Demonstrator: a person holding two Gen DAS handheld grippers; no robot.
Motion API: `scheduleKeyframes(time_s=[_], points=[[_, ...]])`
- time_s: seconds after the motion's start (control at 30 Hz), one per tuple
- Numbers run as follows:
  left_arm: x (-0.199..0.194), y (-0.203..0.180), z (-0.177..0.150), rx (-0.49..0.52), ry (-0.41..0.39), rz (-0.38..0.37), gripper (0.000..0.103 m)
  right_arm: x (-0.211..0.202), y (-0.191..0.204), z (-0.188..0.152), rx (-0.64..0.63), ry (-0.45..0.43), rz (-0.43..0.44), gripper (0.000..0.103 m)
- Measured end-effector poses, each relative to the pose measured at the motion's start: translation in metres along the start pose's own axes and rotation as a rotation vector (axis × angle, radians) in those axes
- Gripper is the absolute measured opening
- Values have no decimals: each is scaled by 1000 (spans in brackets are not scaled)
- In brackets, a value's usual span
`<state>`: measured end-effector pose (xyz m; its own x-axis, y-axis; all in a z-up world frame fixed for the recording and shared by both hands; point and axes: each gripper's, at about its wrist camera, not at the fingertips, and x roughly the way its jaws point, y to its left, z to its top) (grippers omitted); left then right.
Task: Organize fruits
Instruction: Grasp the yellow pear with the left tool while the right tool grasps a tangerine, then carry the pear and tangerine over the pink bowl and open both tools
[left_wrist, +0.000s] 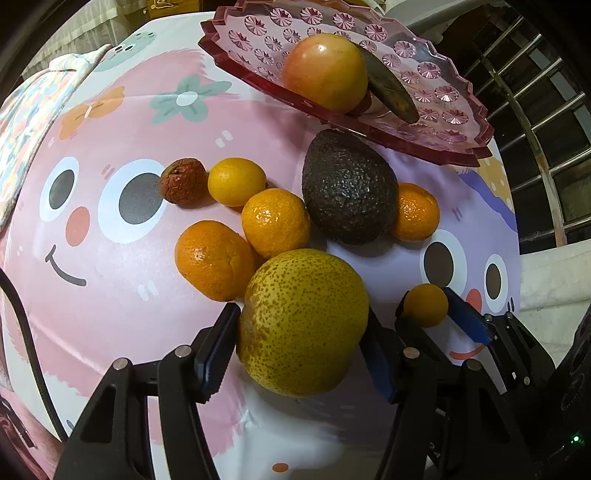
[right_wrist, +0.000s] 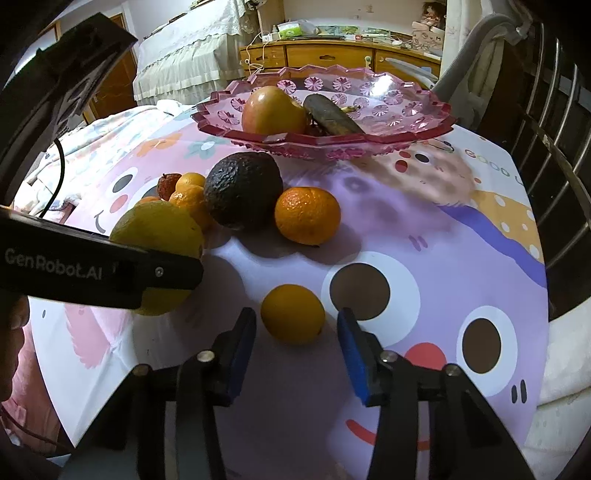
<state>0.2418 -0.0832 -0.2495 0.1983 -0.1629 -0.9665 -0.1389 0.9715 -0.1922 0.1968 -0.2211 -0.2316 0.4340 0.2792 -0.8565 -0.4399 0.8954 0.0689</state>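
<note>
My left gripper (left_wrist: 301, 325) has its jaws around a large speckled yellow pear (left_wrist: 303, 321), both pads against its sides; the pear also shows in the right wrist view (right_wrist: 159, 236). My right gripper (right_wrist: 295, 328) is open, its jaws on either side of a small orange fruit (right_wrist: 293, 314) on the table without touching it; this also shows in the left wrist view (left_wrist: 425, 305). A pink glass bowl (right_wrist: 424, 125) at the back holds an apple (right_wrist: 275, 110) and a dark banana (right_wrist: 334, 116). An avocado (left_wrist: 349, 192), several mandarins (left_wrist: 275, 221) and a lychee (left_wrist: 183, 181) lie between.
The table wears a pink and purple cartoon cloth (left_wrist: 110, 295). One mandarin (right_wrist: 307, 215) lies right of the avocado. A metal railing (right_wrist: 554, 147) stands at the right edge. A black cable (left_wrist: 22, 314) runs along the left. A bed and a wooden cabinet (right_wrist: 332, 55) stand behind.
</note>
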Motion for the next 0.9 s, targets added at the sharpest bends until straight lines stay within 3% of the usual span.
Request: scheduleKeyframes(time_s=[0.13,0.53,0.67,0.9], points=[[-2,7,-3,-14,1,-21,61,1,1,0,-1,9,5,35],[-27,30,-10,-15,17,-32,60,-4,5,6,-19,32,31,35],[-52,42,-2,-17,-10,-32,60,-17,9,16,-21,20,47,35],[-96,65,33,-10,-136,2,60,-44,13,45,-8,-20,53,35]])
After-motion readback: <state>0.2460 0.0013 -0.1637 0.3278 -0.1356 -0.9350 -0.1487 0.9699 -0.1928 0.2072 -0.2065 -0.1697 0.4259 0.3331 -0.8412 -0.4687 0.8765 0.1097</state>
